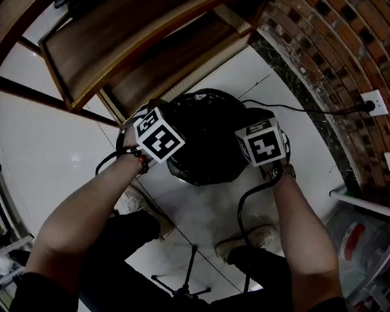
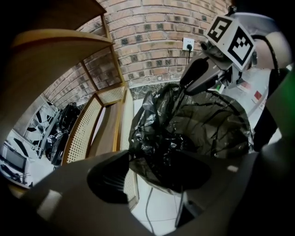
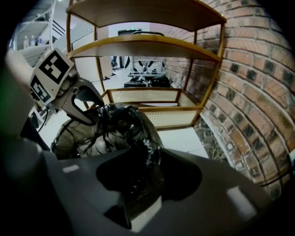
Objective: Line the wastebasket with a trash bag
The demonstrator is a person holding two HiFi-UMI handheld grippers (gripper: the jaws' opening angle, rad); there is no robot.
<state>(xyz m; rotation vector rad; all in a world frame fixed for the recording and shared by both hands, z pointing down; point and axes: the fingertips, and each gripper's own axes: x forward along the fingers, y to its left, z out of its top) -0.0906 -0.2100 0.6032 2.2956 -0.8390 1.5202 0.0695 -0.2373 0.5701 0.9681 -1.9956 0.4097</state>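
I find the left gripper (image 2: 152, 180) released, jaws spread, with loose black trash bag (image 2: 203, 124) film between them. The right gripper (image 3: 154, 182) is likewise spread, at the bag's opposite rim. The bag sits in the wastebasket (image 1: 194, 175), on the tiled floor (image 1: 57, 151) near its brick wall (image 1: 331, 48) edge, beside the wooden shelf (image 1: 123, 47).

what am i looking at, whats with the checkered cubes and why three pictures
A person holds two hand tools, each with two jaws. The patterned cubes are part of those tools. The head view looks down from the person's head. The other two views ride on the left gripper and the right gripper, looking along their jaws. On the white floor stands a wastebasket with a black trash bag draped over it. Both pairs of jaws stand apart, with bag film between them.
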